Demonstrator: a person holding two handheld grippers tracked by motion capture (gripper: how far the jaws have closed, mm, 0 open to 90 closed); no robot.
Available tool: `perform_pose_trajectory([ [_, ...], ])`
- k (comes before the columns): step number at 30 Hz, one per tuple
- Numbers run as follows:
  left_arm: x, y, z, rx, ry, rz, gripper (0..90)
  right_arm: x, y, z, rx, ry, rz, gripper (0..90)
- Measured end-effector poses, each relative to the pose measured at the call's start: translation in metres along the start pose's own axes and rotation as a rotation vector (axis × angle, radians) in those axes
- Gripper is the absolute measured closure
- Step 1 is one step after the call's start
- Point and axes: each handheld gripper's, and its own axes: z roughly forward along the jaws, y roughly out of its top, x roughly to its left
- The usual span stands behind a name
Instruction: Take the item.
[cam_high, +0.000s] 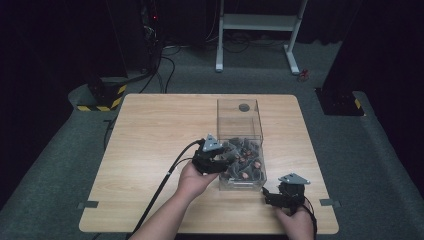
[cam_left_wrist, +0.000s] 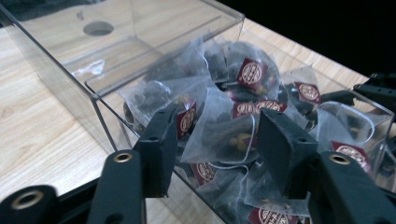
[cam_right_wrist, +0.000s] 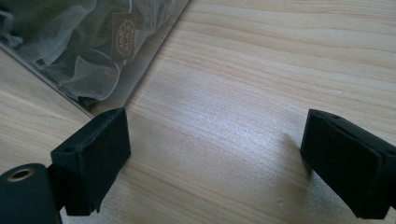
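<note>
A clear plastic box (cam_high: 240, 120) stands right of centre on the wooden table (cam_high: 160, 130). Its near half is heaped with pyramid tea bags (cam_high: 245, 162) bearing dark red tags. My left gripper (cam_high: 222, 160) reaches over the box's left wall. In the left gripper view it (cam_left_wrist: 218, 122) is open, its jaws straddling one tea bag (cam_left_wrist: 212, 140) on top of the heap. My right gripper (cam_high: 270, 195) hovers low over the table near the box's front right corner. In its own view it (cam_right_wrist: 215, 149) is wide open over bare wood, the box (cam_right_wrist: 93, 46) at upper left.
A clear panel with a round hole (cam_left_wrist: 98, 28) covers the box's far half. The left gripper's cable (cam_high: 160, 190) trails to the front edge. Beyond the table stand a white frame (cam_high: 257, 25) and black stands (cam_high: 340, 95) on grey carpet.
</note>
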Motion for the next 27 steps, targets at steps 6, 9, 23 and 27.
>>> perform_pose_trajectory([
  [6, -0.004, -0.002, 0.002, 0.003, -0.011, 0.007, 45.6, 0.0, 0.0, 0.0, -0.001, 0.0, 0.001, 8.2],
  [9, -0.005, -0.003, 0.002, 0.006, -0.015, 0.009, 47.7, 0.0, 0.0, 0.0, -0.001, 0.0, 0.001, 8.2],
  [23, -0.008, -0.011, -0.003, -0.035, -0.026, 0.021, 82.9, 0.0, 0.0, 0.0, -0.002, 0.004, -0.012, 8.2],
  [27, -0.009, -0.012, -0.005, -0.05, -0.035, 0.02, 89.0, 0.0, 0.0, 0.0, -0.002, 0.005, -0.013, 8.2],
])
